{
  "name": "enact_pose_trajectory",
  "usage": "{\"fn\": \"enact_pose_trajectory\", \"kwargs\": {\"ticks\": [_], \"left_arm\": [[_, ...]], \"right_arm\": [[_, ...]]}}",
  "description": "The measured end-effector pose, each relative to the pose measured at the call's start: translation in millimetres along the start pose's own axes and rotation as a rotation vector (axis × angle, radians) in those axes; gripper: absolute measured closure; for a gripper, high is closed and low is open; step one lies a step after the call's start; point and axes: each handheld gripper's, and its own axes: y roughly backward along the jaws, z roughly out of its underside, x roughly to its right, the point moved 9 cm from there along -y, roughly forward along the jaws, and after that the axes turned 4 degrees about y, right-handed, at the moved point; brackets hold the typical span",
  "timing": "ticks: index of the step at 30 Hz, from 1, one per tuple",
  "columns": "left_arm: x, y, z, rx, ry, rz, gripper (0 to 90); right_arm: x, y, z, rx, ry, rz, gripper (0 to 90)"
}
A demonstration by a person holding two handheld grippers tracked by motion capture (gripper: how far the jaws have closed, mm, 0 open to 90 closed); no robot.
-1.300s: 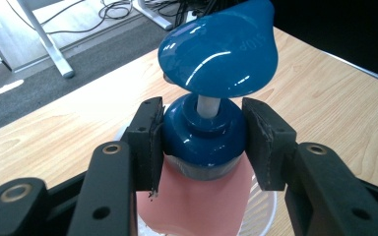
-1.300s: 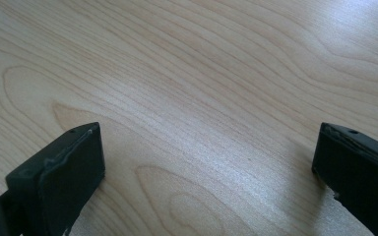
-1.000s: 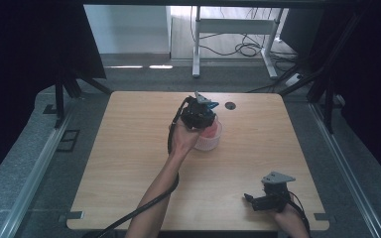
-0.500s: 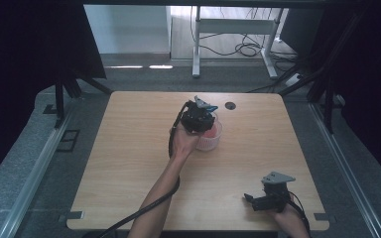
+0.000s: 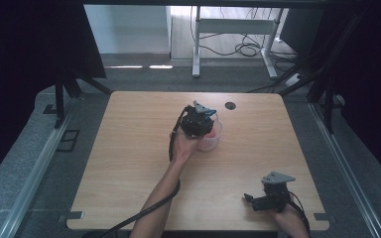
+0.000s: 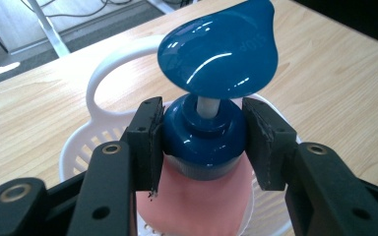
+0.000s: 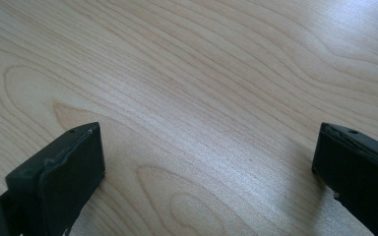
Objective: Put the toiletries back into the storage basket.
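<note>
A pink pump bottle [image 6: 197, 199] with a blue collar and a blue pump head [image 6: 219, 51] stands inside a white slotted basket [image 6: 81, 147] with a loop handle. My left gripper [image 6: 202, 142] is shut on the bottle's blue collar, one black pad on each side. From above, the left gripper [image 5: 197, 121] hangs over the basket [image 5: 212, 141] near the table's middle, the pink bottle mostly hidden under it. My right gripper [image 5: 263, 201] rests low at the front right of the table, its jaws wide apart over bare wood [image 7: 206, 137] with nothing between them.
The wooden table [image 5: 129, 148] has a round cable hole [image 5: 230, 105] behind the basket. Black cables trail from both grippers toward the front edge. Beyond the table lie grey floor, a white desk frame and dark curtains at both sides.
The left gripper has sunk a little with the bottle into the basket. The right gripper has kept still.
</note>
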Motion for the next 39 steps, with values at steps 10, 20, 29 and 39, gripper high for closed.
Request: {"fn": "enact_pose_trajectory", "kwargs": {"ticks": [10,20,29,39], "left_arm": [[-4.5,1.9,0.8,-0.024,0.037,0.032,51.9],[-4.8,0.9,3.1,-0.025,0.048,0.036,39.0],[-6.7,7.8,-1.4,0.001,0.048,0.038,24.7],[-6.5,17.5,-2.1,-0.002,0.048,0.05,12.9]], "right_arm": [[-0.1,0.0,0.0,0.0,0.0,-0.001,0.0],[-0.2,0.0,0.0,0.0,0.0,-0.001,0.0],[-0.3,0.0,0.0,0.0,-0.001,-0.002,0.0],[-0.2,0.0,0.0,0.0,0.0,-0.002,0.0]]}}
